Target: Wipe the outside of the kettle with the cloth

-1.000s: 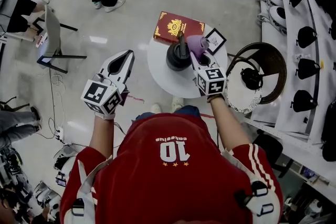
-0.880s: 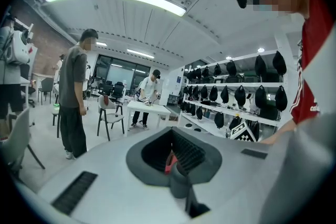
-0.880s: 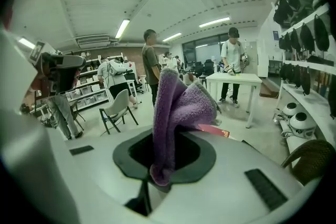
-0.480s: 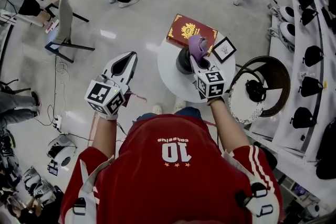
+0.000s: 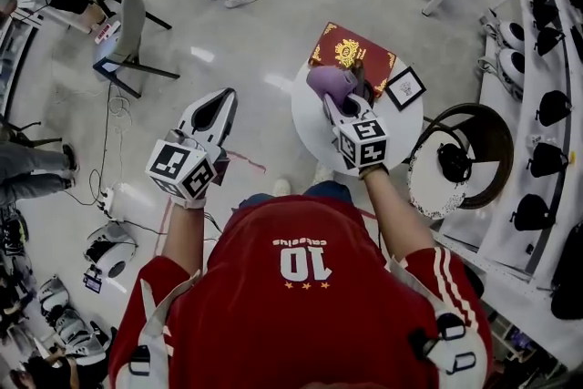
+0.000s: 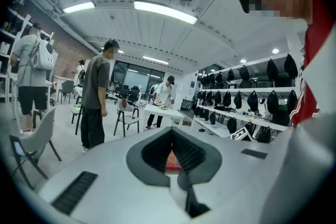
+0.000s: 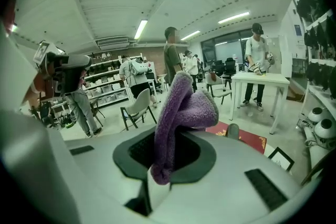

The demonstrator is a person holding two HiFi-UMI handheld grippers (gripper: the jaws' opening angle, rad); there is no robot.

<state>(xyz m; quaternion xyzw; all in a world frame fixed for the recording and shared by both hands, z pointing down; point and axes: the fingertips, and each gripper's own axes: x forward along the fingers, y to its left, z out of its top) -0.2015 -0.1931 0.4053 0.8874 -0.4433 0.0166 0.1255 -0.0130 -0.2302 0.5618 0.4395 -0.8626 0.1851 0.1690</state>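
The right tool is clamped on a fuzzy purple cloth. In the right gripper view the cloth stands up between the jaws and folds over at the top.

A second ago the cloth sat at the right-hand side of the black kettle, and the kettle's top and handle showed plainly to its left. Now the cloth lies over the kettle's left and near side. Only a dark sliver of the kettle shows, to the right of the cloth.

So the cloth appears to have been drawn across the body from right to left. That reads as a wiping stroke under way, not a first approach.

The kettle stands on the small round white worktop, near its far edge. It is just in front of the red book with a gold emblem and beside the small black-framed picture.

The left tool has stayed well off to the left, above the floor and apart from the worktop. Its jaws are drawn together at the tips with nothing between them, so it is not steadying the kettle.

Judging from this, one side has had a pass. The far side, the spout and the handle probably remain. Whether the cloth is pressing on the surface or only resting on it cannot be told.
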